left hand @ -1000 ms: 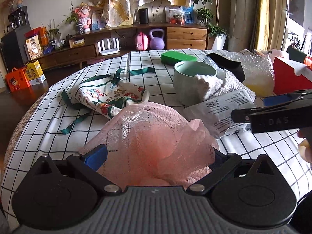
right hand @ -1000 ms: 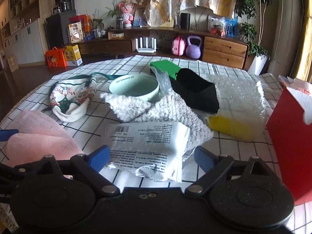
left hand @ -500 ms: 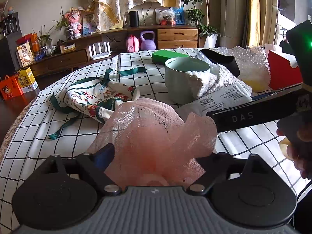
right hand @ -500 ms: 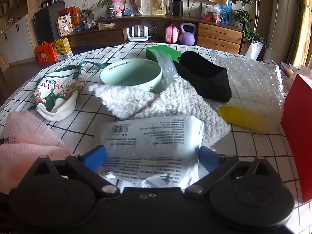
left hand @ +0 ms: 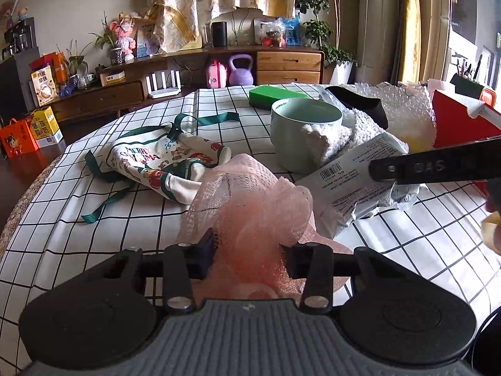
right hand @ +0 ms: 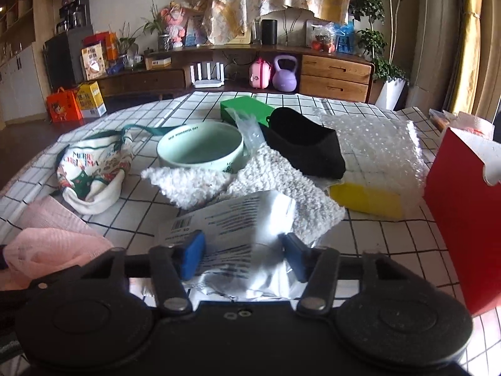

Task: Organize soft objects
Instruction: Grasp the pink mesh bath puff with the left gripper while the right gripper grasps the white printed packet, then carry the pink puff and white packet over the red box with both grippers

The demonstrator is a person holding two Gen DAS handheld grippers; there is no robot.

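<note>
Bunching between left tool — mesh pouf

Pink netted mesh puff, airy and rough; crinkled glossy foil pouch; nubbly white knit cloth; smooth glazed ceramic bowl; printed cotton bag; checked cloth over tabletop.
</note>
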